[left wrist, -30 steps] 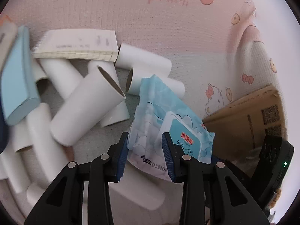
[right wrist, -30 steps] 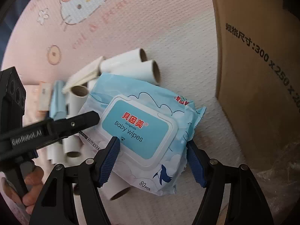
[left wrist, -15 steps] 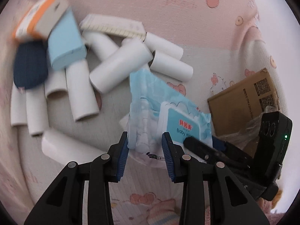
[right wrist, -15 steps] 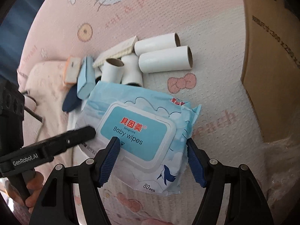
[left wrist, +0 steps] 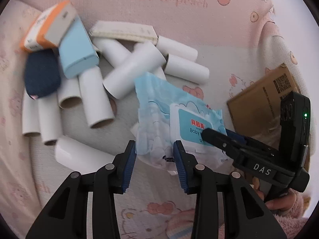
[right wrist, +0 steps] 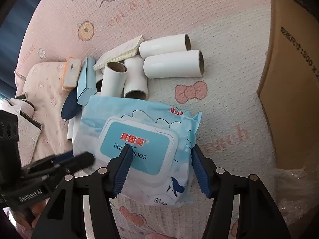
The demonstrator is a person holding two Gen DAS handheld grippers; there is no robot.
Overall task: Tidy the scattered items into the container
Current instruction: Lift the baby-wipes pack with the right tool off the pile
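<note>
Baby wipes pack (right wrist: 139, 143) lifted clear of the pink mat (right wrist: 219, 29), near the mat's edge where the cardboard box (right wrist: 295, 79) stands; right gripper (right wrist: 159, 159) closing across the pack's box-side end, one pad on the lid and one at the crimped edge, apparently pressing. Left gripper (left wrist: 154, 149) opening around the pack's opposite end, pads seemingly just off the wrapper, though blur makes contact hard to judge. Paper tubes (left wrist: 131, 73), notepad (left wrist: 123, 30), light blue box (left wrist: 76, 51), orange box (left wrist: 47, 25) and dark blue pouch (left wrist: 41, 75) heaped mid-mat, well apart from the cardboard box.
</note>
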